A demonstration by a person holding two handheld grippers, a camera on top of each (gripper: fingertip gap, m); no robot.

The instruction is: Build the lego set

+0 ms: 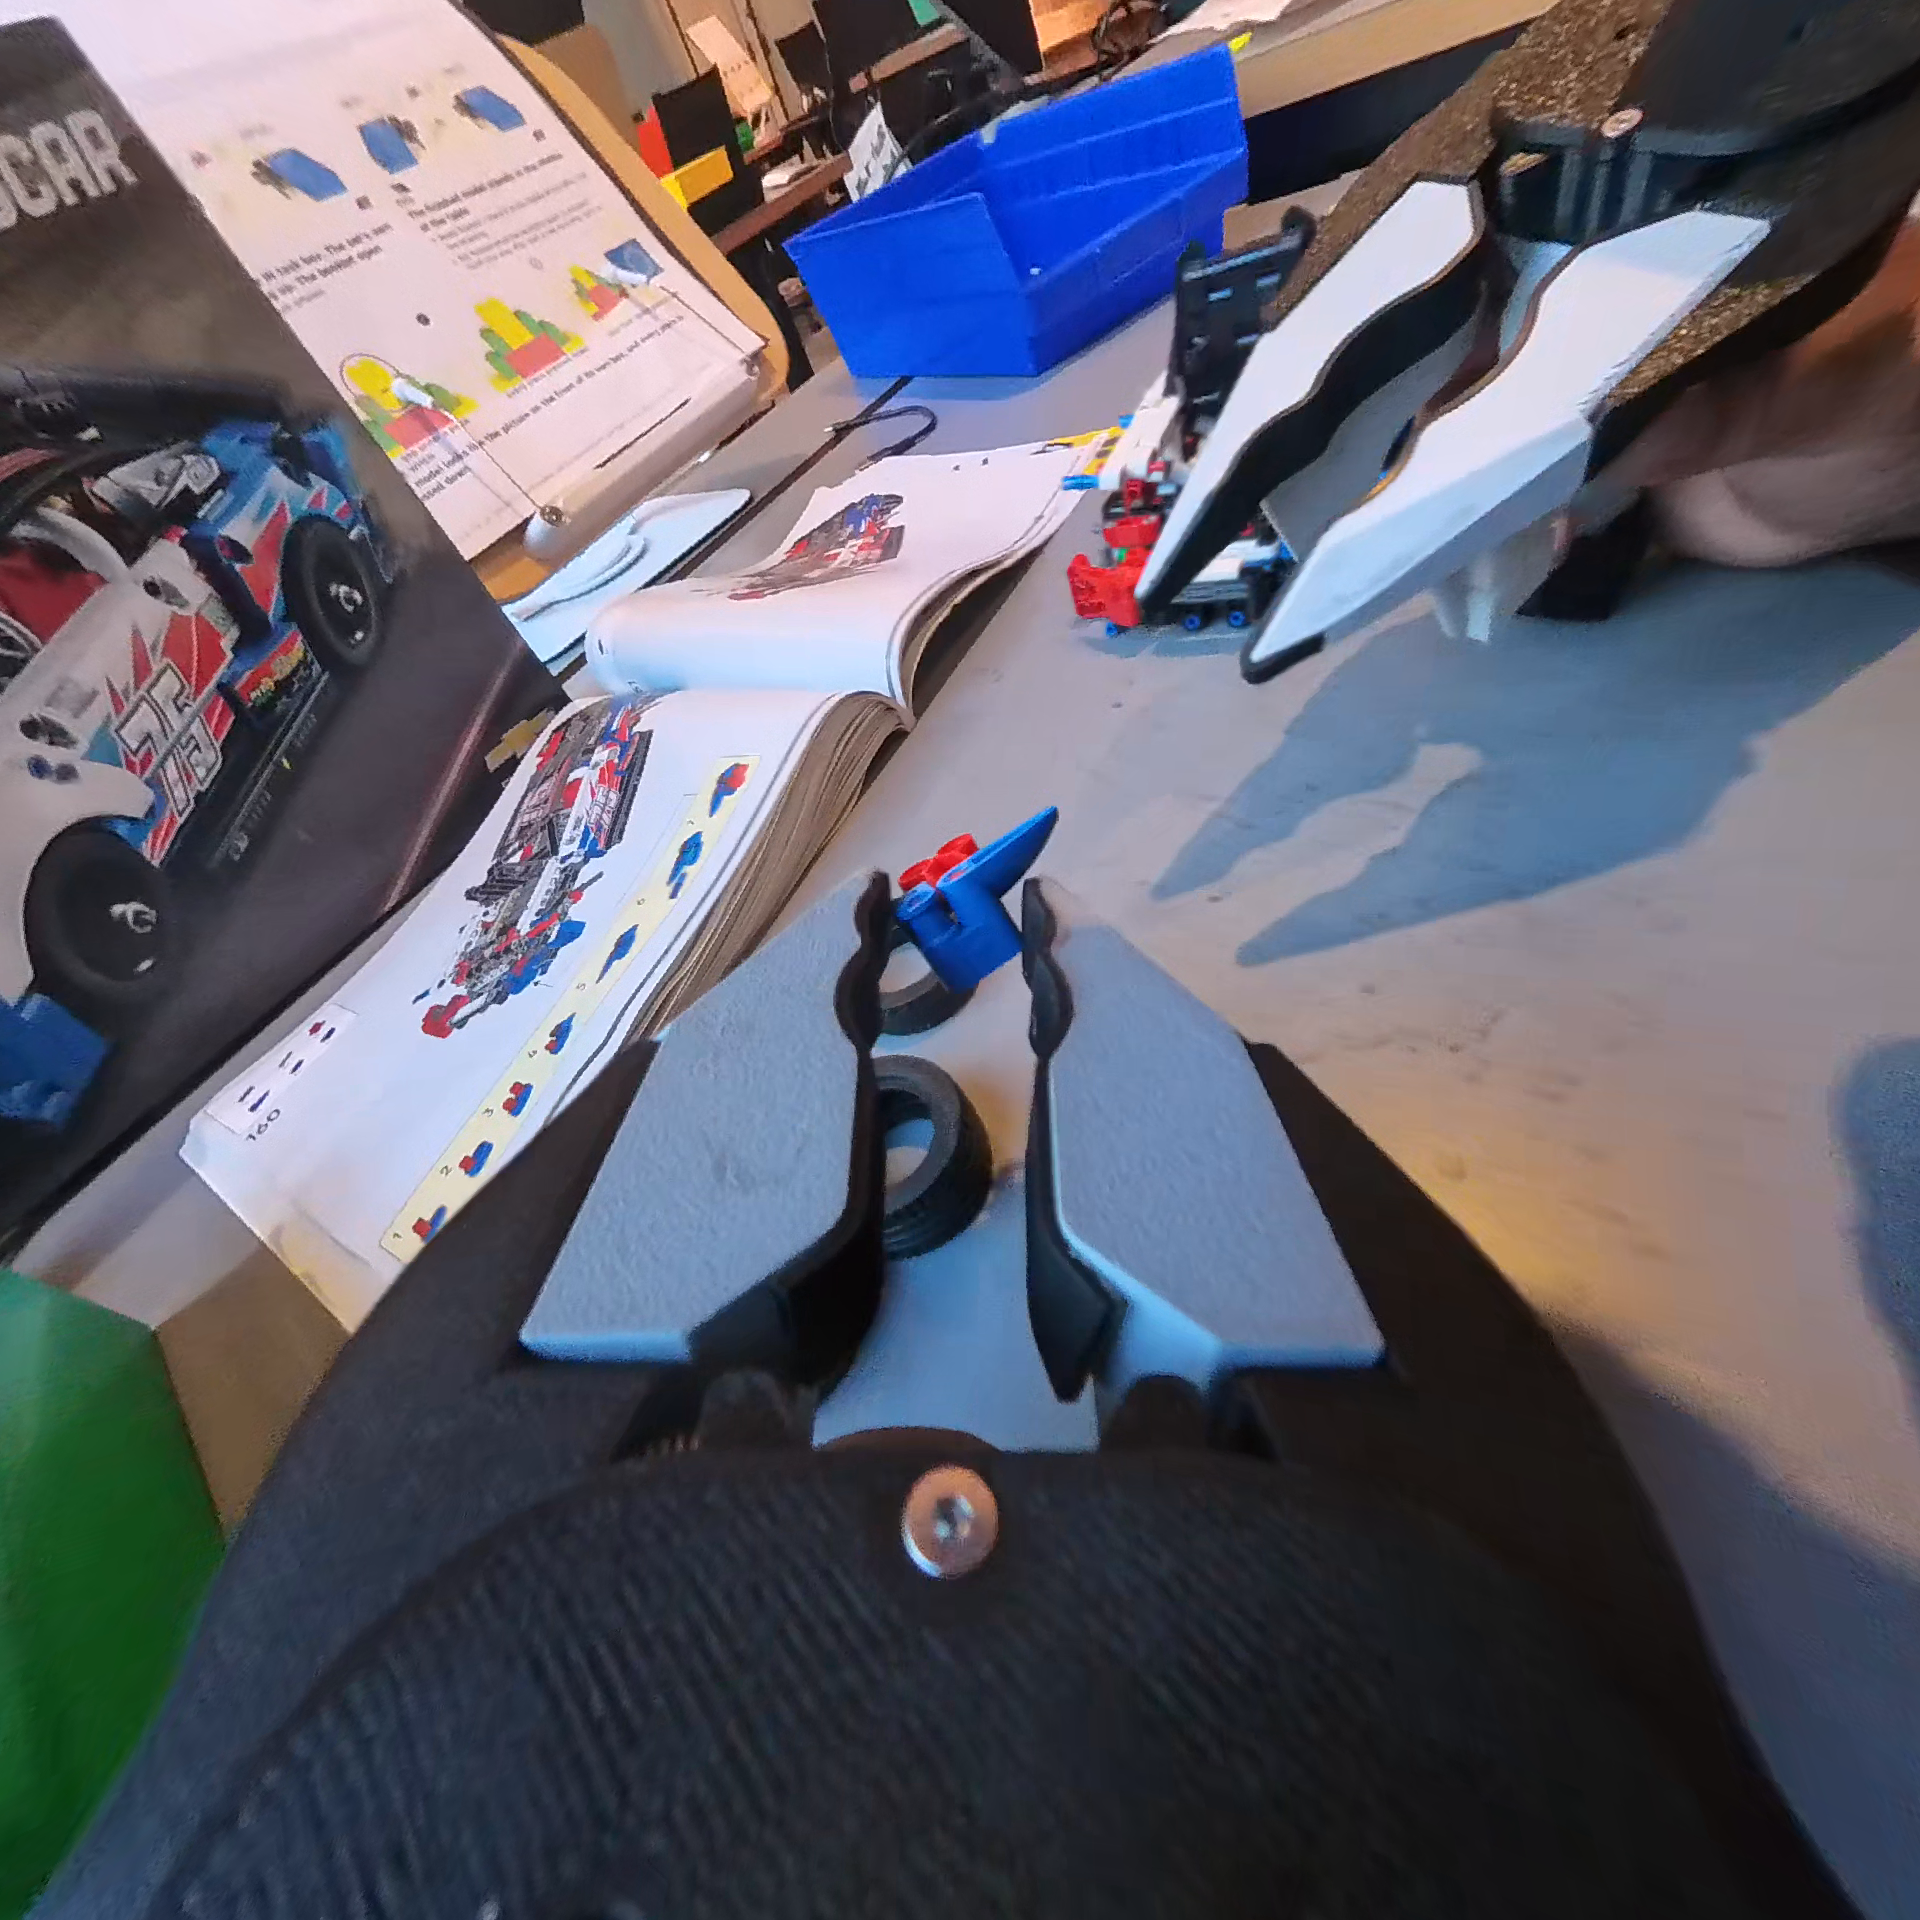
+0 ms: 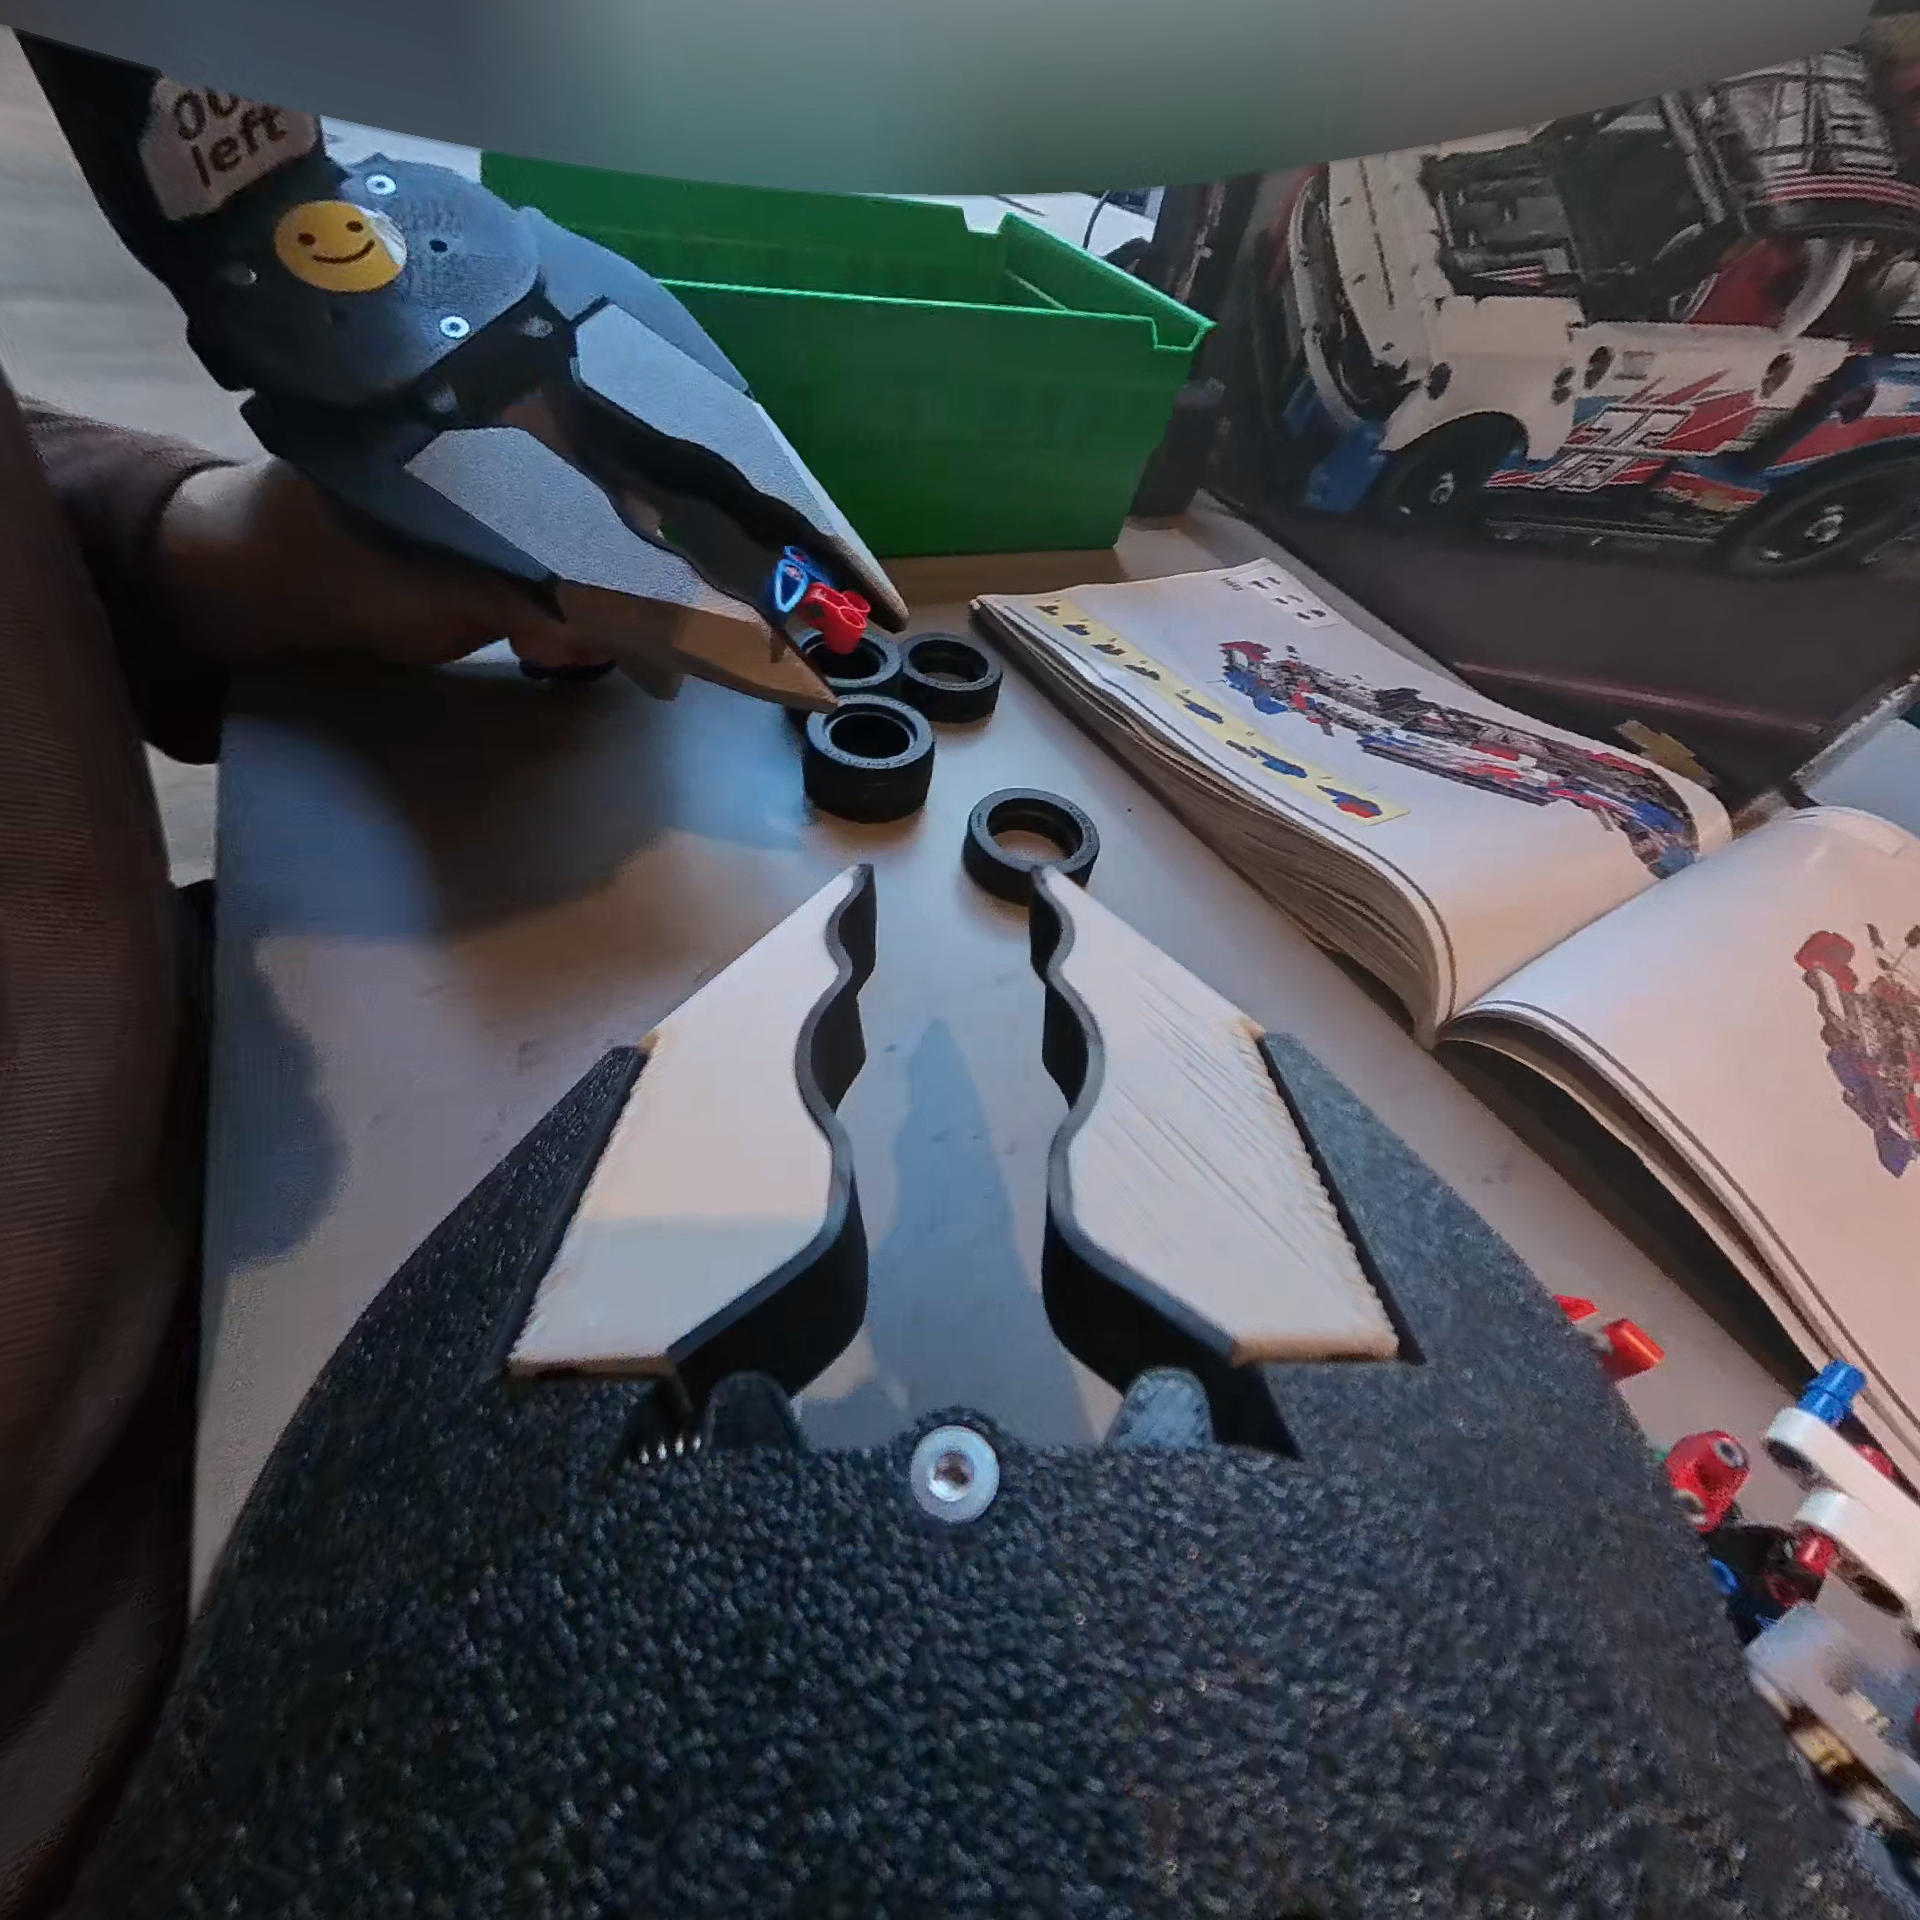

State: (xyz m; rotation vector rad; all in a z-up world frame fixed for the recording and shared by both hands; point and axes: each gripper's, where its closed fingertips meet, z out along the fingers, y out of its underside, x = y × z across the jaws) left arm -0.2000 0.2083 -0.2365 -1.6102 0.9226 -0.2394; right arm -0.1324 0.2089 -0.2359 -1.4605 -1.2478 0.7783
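A green bin (image 2: 935, 343) stands at the table's edge behind the left gripper (image 2: 831, 634), its inside hidden by its walls; a blue bin (image 1: 1023, 249) sits farther back past the open instruction booklet (image 1: 665, 831), its contents likewise out of sight. The left gripper is clamped at its fingertips on a small blue-and-red piece (image 1: 971, 894) — the piece's blue wedge juts forward and up beyond the tips, long axis slanting away from the gripper, with a red connector at its base. Four black tyres (image 2: 868, 753) lie on the grey table (image 1: 1455, 1039) directly beneath and just beside those tips. The right gripper (image 2: 951, 883) hovers with fingers spread apart and nothing between them — one tyre lies just past its tips. The part-built car (image 1: 1153, 530) rests behind it, beside the booklet.
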